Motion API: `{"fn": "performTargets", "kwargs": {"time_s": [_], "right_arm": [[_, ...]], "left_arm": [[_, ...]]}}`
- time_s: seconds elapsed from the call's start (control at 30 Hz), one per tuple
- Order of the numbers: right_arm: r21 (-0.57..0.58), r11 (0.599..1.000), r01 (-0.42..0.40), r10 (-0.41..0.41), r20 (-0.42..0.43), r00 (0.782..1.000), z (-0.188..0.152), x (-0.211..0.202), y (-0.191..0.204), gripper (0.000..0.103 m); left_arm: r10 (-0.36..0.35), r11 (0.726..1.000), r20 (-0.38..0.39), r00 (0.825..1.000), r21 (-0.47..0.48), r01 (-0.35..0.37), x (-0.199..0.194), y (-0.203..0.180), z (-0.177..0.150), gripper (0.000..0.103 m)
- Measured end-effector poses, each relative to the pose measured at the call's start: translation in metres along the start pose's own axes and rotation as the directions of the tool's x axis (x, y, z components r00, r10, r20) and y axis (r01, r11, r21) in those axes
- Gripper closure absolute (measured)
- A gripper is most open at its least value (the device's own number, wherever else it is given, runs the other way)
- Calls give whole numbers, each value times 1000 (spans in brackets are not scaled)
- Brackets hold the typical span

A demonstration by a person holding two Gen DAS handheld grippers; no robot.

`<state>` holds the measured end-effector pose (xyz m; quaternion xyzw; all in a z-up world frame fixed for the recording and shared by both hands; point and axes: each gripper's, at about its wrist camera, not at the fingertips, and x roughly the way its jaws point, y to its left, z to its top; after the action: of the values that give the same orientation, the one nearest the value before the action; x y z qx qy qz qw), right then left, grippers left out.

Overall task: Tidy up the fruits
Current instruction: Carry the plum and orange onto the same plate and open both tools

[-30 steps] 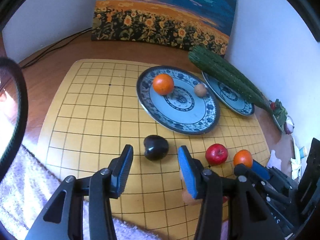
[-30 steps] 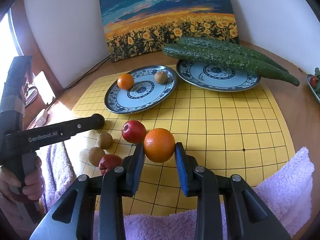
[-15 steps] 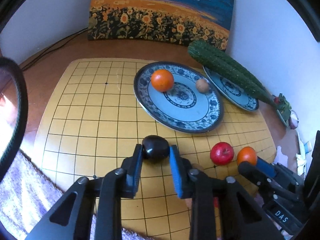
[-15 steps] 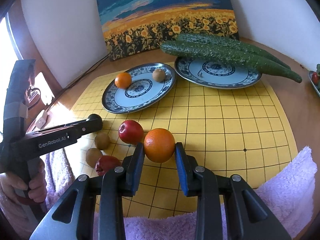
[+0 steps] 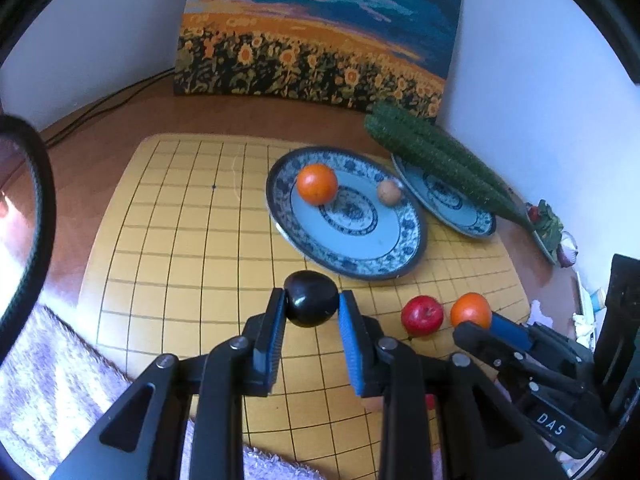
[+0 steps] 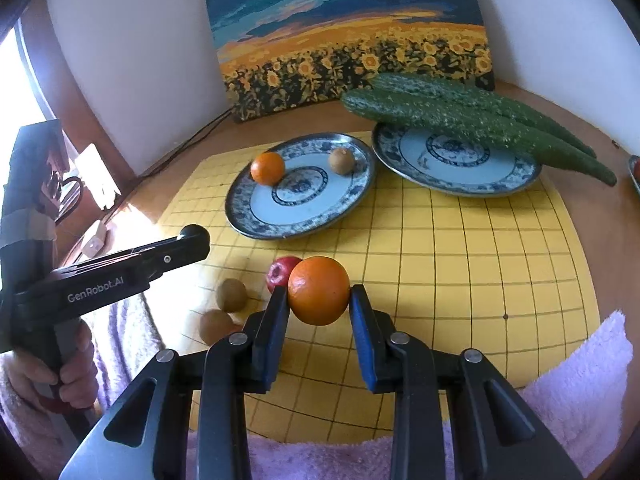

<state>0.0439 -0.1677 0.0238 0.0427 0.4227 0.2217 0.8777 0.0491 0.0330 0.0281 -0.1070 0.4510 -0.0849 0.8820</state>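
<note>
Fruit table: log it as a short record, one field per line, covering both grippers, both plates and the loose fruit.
left gripper: shut on the dark plum
right gripper: shut on the orange
near plate: holds a second orange and a kiwi, apart
far plate: two cucumbers lie across it
loose on grid board: red apple, two kiwis
backdrop: sunflower painting against the wall

Glossy dark fruit [image 5: 311,298]; fluffy towel [image 6: 576,404]; bumpy cucumbers [image 6: 472,120].
</note>
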Motion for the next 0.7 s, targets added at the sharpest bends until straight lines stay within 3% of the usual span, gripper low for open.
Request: {"fn": "performTargets", "kwargs": {"time_s": [0.4, 0.7], "right_arm": [[-74, 997, 5, -6, -11, 1000, 31, 4, 13, 71], [-91, 996, 16, -18, -16, 1000, 53, 25, 5, 71]], "left_arm": [[-40, 998, 4, 999, 43, 40, 8, -8, 34, 75], [4, 998, -3, 1000, 70, -4, 35, -19, 45, 75]]}}
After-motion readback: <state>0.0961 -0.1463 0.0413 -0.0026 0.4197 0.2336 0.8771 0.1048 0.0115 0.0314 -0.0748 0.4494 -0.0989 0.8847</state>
